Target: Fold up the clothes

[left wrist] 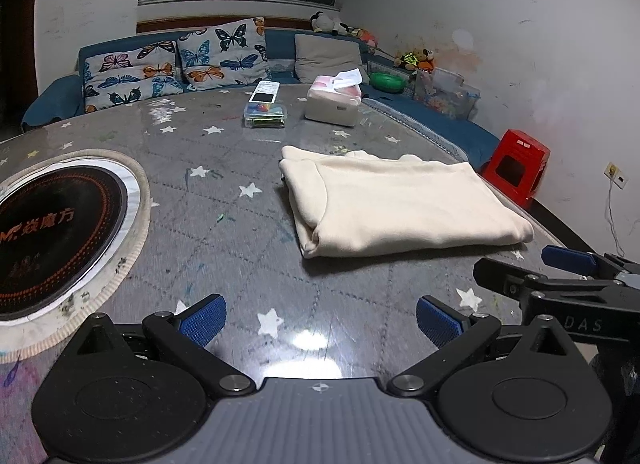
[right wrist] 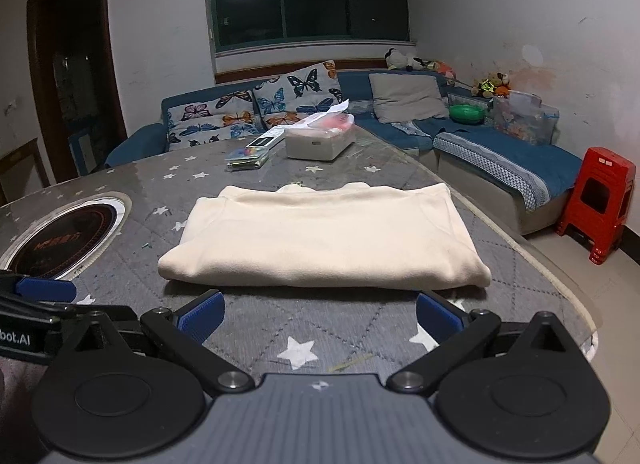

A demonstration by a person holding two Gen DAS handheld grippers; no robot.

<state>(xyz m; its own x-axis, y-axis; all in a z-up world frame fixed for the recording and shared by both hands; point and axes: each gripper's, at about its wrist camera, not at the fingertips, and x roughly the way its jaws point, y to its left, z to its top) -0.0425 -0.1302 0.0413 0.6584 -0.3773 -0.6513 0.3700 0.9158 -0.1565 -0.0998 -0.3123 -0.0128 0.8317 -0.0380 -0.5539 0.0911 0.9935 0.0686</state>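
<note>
A cream garment (left wrist: 400,203) lies folded into a flat rectangle on the grey star-patterned table (left wrist: 240,264). It also shows in the right wrist view (right wrist: 324,240), straight ahead. My left gripper (left wrist: 320,320) is open and empty, over bare table to the near left of the garment. My right gripper (right wrist: 320,314) is open and empty, just short of the garment's near edge. The right gripper shows in the left wrist view (left wrist: 560,268) at the right edge. One finger of the left gripper shows at the left of the right wrist view.
A round induction hob (left wrist: 52,232) is set into the table at the left. A tissue box (left wrist: 334,101), a remote (left wrist: 263,93) and a small clear box (left wrist: 266,115) sit at the far side. A blue sofa (right wrist: 500,155) and a red stool (right wrist: 600,203) stand beyond the table's right edge.
</note>
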